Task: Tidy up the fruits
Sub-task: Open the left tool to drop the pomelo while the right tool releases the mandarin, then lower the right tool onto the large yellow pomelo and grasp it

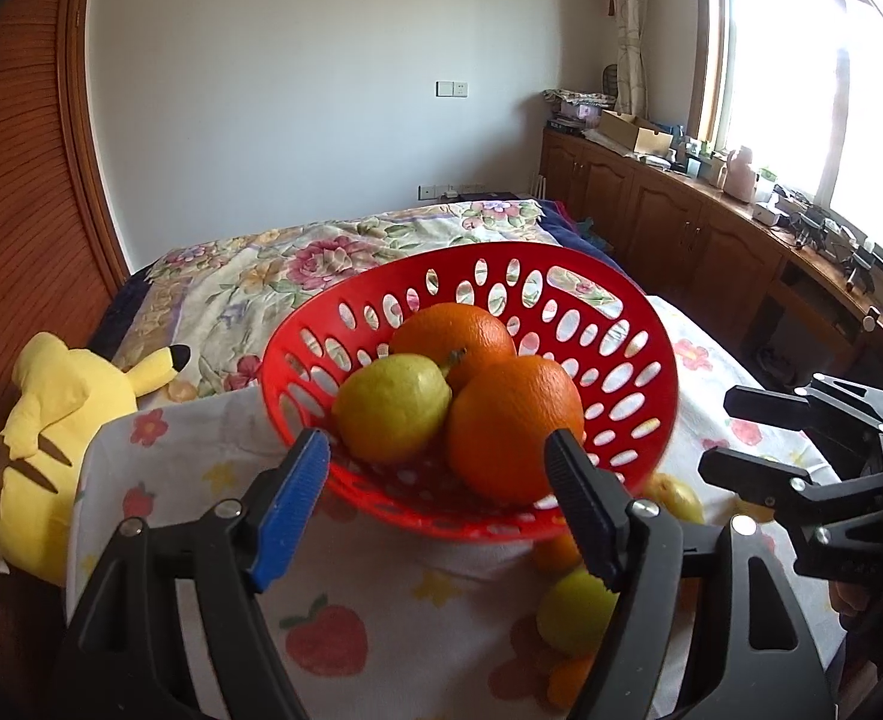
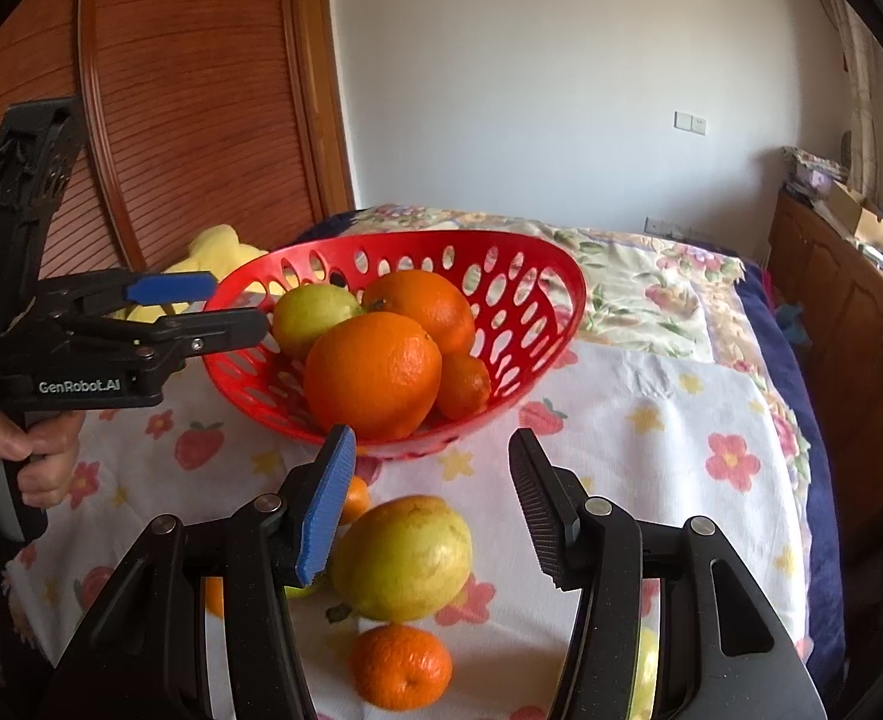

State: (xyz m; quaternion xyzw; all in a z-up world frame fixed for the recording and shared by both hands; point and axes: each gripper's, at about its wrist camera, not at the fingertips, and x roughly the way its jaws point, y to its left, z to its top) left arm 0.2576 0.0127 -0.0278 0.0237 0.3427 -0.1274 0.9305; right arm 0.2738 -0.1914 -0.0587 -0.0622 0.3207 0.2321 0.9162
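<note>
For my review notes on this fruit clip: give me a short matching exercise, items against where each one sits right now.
Items
1. big orange
2. yellow-green pear
3. yellow plush toy
4. left tool

Places
A. on the cloth, between the right tool's open fingers
B. in the red basket
C. at the basket's rim, holding nothing
D. beside the cloth, outside the basket

Pairs: 1-B, 2-A, 3-D, 4-C

a bed (image 2: 651,276) with a flowered quilt carries a white fruit-print cloth (image 2: 651,420). on the cloth sit a red basket (image 2: 537,324), a yellow-green fruit (image 2: 405,558), a mandarin (image 2: 399,666) and more fruit partly hidden. a yellow plush (image 1: 51,420) lies beside the cloth.
</note>
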